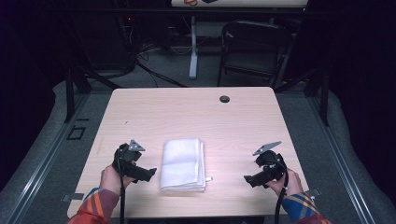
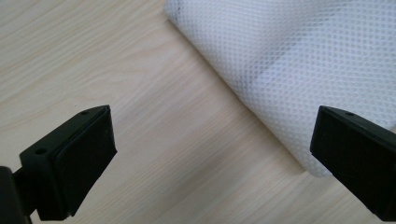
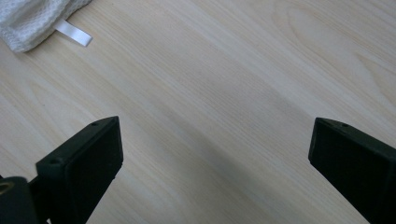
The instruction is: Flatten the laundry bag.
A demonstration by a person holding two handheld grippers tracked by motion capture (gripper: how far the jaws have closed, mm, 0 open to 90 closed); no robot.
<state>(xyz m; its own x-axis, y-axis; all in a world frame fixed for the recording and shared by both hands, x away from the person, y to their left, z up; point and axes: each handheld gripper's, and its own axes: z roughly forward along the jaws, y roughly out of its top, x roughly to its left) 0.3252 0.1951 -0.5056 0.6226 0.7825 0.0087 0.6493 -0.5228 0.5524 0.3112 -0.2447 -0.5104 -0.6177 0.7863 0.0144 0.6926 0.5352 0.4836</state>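
We hold the left gripper (image 1: 150, 174) just to the left of the folded white cloth (image 1: 183, 164), low over the bench (image 1: 187, 109). Its jaws stand wide apart with nothing between them. In the left gripper view the mesh cloth (image 2: 299, 70) lies ahead and toward the right-hand jaw, its edge running slantwise close to that jaw, though we cannot tell whether they touch.

We hold the right gripper (image 1: 248, 179) well to the right of the cloth, and it points back toward it. Its jaws are also spread wide and grip nothing. In the right gripper view bare wood lies between the jaws, and a corner of the cloth (image 3: 32, 21) with its small white tag (image 3: 74, 33) sits far ahead to the left.
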